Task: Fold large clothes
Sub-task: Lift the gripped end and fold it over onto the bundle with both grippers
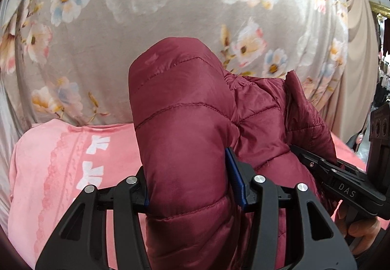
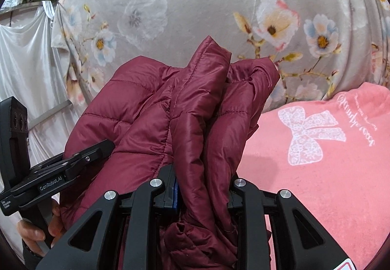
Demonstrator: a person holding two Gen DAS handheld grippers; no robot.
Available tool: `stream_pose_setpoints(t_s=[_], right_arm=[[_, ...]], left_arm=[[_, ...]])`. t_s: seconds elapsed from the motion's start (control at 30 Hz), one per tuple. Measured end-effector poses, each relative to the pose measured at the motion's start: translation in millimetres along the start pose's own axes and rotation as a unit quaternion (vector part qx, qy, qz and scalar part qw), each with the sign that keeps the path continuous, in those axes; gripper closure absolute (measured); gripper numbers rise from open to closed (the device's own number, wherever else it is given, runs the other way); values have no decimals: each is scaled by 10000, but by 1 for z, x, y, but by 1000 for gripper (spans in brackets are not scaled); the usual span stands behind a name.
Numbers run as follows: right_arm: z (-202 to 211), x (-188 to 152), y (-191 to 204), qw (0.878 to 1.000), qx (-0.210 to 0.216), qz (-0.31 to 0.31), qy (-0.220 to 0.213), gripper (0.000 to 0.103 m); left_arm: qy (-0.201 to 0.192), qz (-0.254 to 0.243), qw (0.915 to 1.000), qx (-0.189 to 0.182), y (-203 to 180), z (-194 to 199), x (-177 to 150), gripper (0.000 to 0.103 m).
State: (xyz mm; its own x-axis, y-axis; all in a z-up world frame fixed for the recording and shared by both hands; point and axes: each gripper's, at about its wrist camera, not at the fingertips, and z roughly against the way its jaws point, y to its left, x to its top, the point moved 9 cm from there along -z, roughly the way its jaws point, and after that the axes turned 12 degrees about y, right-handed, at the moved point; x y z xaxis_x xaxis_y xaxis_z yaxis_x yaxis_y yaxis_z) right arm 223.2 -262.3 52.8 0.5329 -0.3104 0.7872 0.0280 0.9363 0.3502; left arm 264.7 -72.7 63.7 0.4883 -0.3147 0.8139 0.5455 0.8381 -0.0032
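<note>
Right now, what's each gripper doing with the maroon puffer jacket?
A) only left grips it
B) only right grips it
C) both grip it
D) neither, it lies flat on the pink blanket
C: the left gripper has a padded fold of the maroon puffer jacket pinched between its jaws, and the right gripper clamps a bunched fold of the same jacket, above the pink blanket.

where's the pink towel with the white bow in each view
Left wrist view: the pink towel lies at lower left, behind the left gripper, which is shut on the maroon jacket.
Right wrist view: the towel fills the lower right, its white bow facing up, beside the right gripper, also shut on the jacket.
Shared landmark: the grey floral blanket behind both.
</note>
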Motion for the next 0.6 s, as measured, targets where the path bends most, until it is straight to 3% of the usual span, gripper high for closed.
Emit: stream_pose_setpoints(t_s=[0.3, 0.6], right_arm=[[-69, -29, -27, 9986, -126, -177, 486, 80], [-137, -84, -63, 9901, -285, -445, 1301, 80]], left_arm=[[348, -42, 9994, 5, 24, -77, -34, 55], [994, 195, 9946, -206, 40, -156, -89, 55]])
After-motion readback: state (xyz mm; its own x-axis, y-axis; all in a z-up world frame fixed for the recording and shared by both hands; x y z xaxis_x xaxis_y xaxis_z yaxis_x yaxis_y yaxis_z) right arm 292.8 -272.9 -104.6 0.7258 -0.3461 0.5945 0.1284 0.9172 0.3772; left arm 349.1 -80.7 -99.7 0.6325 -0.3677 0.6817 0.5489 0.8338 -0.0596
